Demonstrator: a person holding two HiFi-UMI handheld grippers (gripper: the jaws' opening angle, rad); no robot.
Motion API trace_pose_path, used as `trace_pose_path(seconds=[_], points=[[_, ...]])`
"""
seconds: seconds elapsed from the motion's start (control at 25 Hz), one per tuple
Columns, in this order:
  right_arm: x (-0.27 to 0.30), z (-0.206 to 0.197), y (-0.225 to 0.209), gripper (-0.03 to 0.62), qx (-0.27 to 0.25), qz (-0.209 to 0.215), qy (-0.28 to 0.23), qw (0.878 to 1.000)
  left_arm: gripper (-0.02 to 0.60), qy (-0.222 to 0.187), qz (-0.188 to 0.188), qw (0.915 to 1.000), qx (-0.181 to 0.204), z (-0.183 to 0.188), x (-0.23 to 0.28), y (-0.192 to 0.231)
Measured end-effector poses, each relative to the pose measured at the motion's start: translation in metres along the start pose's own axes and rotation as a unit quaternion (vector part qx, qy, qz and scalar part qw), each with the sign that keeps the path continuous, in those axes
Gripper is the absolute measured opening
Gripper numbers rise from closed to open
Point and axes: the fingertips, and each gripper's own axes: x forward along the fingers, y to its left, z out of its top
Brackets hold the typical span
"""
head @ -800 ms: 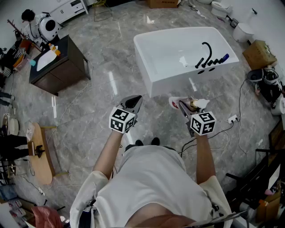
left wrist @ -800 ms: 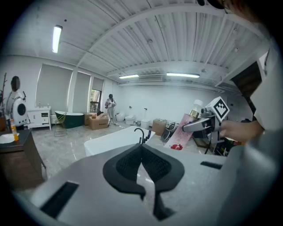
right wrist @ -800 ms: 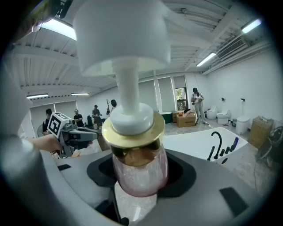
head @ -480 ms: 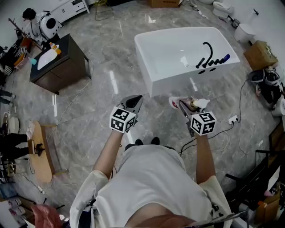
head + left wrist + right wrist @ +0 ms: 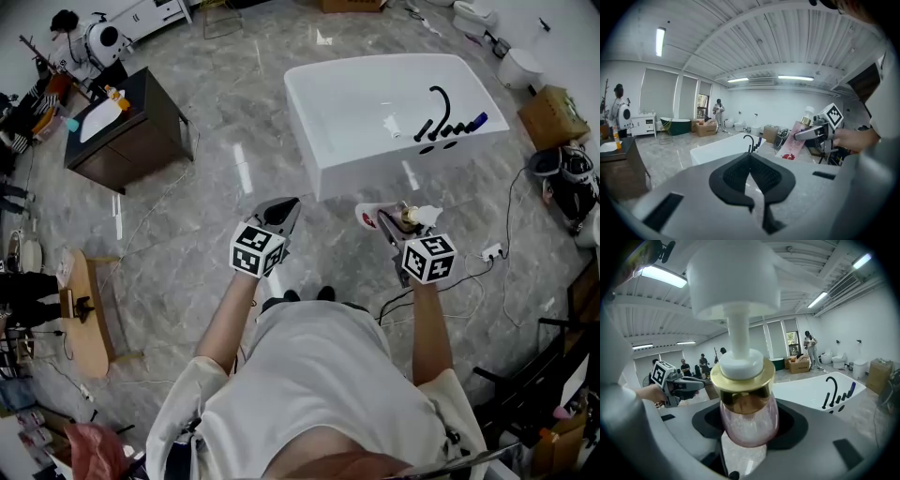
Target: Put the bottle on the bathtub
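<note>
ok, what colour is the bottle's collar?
Gold collar on the bottle; right gripper view shows it best.

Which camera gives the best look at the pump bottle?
The right gripper view: the bottle fills it, white pump, gold collar, pink body, held in the right gripper. The head view shows it small from above; the left gripper view shows it far off, sideways.

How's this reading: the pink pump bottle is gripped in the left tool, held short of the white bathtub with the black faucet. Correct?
One slip: the pump bottle is gripped in the right tool, not the left, as the right gripper view shows. The left tool is shut and empty. It is held short of the white bathtub with the black faucet.
</note>
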Motion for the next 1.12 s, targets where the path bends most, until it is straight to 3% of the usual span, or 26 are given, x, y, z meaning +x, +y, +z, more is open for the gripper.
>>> trace_pose_path(seconds=[0.76,1.12], points=[[0.013,-0.004,-0.039,0.239,-0.002,0.033,0.008,0.999,0.009,0.016,0.037,0.9991,-0.014,-0.009,0.027,0.002],[0.052,0.004,-0.051,0.239,0.003,0.026,0.017,0.999,0.009,0.018,0.029,0.9992,-0.022,-0.007,0.049,0.037]])
